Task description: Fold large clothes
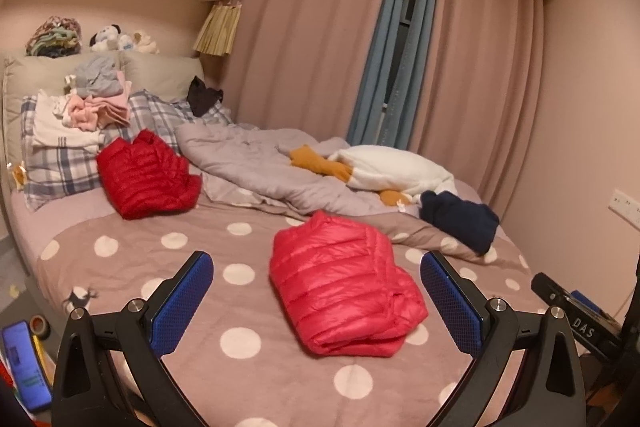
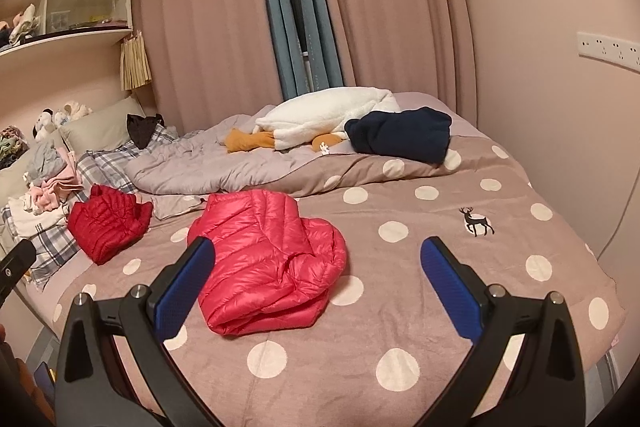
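Note:
A pink-red puffer jacket (image 1: pixel 344 287) lies folded into a compact bundle on the polka-dot bedspread (image 1: pixel 132 267); it also shows in the right wrist view (image 2: pixel 268 259). My left gripper (image 1: pixel 316 263) is open and empty, held above the bed's near edge with the bundle between and beyond its blue pads. My right gripper (image 2: pixel 316 247) is open and empty, with the bundle just left of centre between its fingers. A darker red puffer jacket (image 1: pixel 148 175) lies folded near the pillows, also in the right wrist view (image 2: pixel 108 223).
A folded navy garment (image 1: pixel 460 219) and a white plush goose (image 1: pixel 392 171) lie at the far right. A crumpled grey duvet (image 1: pixel 256 163) crosses the middle. Stacked clothes (image 1: pixel 96 103) sit on plaid pillows. A phone (image 1: pixel 24 367) lies left of the bed. Curtains hang behind.

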The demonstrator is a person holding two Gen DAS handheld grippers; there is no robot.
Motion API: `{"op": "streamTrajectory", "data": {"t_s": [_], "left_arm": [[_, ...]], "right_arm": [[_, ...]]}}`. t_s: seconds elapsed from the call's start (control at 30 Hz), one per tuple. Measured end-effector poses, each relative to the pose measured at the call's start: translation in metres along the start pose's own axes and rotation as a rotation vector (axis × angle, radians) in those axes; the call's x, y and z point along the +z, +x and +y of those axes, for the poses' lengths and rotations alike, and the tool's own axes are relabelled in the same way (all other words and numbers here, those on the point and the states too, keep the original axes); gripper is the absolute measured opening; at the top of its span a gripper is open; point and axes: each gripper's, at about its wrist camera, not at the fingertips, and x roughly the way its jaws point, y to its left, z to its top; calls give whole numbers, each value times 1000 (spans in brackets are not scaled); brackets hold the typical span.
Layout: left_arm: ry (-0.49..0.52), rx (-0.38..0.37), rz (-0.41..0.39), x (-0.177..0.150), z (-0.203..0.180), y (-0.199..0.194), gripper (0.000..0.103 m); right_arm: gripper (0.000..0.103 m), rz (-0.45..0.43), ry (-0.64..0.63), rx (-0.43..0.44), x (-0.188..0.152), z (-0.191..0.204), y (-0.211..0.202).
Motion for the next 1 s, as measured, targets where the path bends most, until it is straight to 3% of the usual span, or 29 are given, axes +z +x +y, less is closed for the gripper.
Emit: {"op": "streamTrajectory", "data": {"t_s": [1.0], "left_arm": [[31, -4, 4, -1, 4, -1, 102]], "right_arm": [[103, 23, -9, -22, -3, 0, 6]]}}
